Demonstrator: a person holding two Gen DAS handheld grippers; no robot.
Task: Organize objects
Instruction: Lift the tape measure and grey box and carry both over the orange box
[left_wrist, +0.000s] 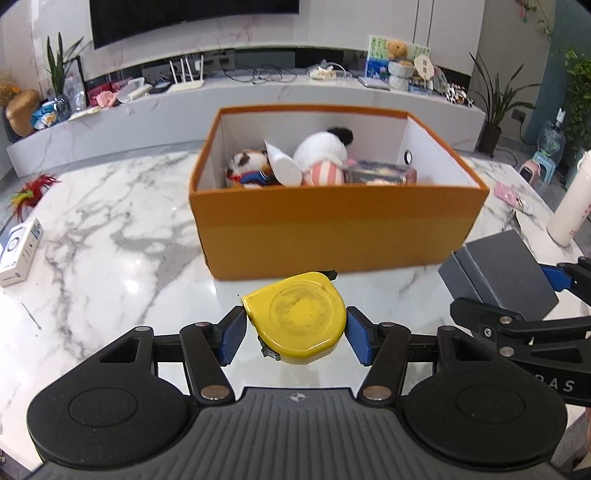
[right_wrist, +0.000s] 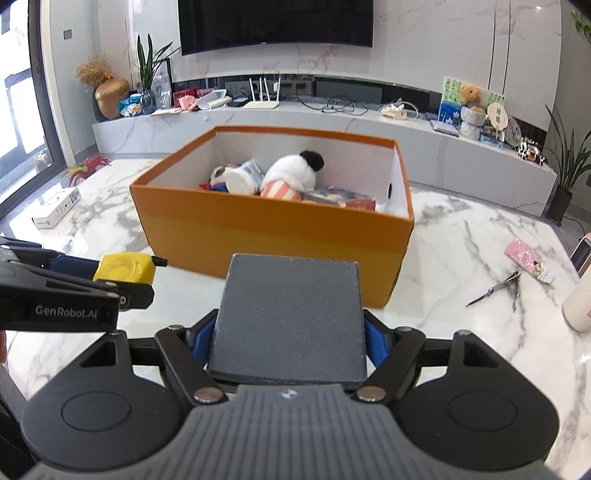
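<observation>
The left gripper (left_wrist: 295, 334) holds a yellow tape measure (left_wrist: 301, 317) flat between its blue pads (left_wrist: 232, 338), the jaws closed on its two sides; the case sits clear above the marble bench (left_wrist: 110, 229). In the right wrist view the same tape measure (right_wrist: 123, 267) shows at nine o'clock, clamped at the end of the left gripper (right_wrist: 110, 275).

The right gripper (right_wrist: 290, 341) grips a dark grey flat box (right_wrist: 290, 317), its jaws pressed on the left and right edges, the box lying level and reaching forward beyond the pads (right_wrist: 375, 341). From the left wrist view that grey box (left_wrist: 498, 273) appears at three o'clock, off the bench, with the right gripper (left_wrist: 524, 295) around it.

Ahead of both grippers, at twelve o'clock, an open orange cardboard box (left_wrist: 332, 229) stands on the bench. Inside it lie a white plush toy with a black ear (left_wrist: 325, 147), a small brown and white plush (left_wrist: 245, 162), a white tube (left_wrist: 282, 164) and a printed carton (left_wrist: 380, 173).

On the bench at nine o'clock from the orange box sits a small white carton (left_wrist: 18, 254), and a bunch of coloured feathers (left_wrist: 31, 194) lies beyond it. At three o'clock stands a white bottle (left_wrist: 569, 206), with a pink card (right_wrist: 524, 254) and nail clippers (right_wrist: 496, 288) near it.
</observation>
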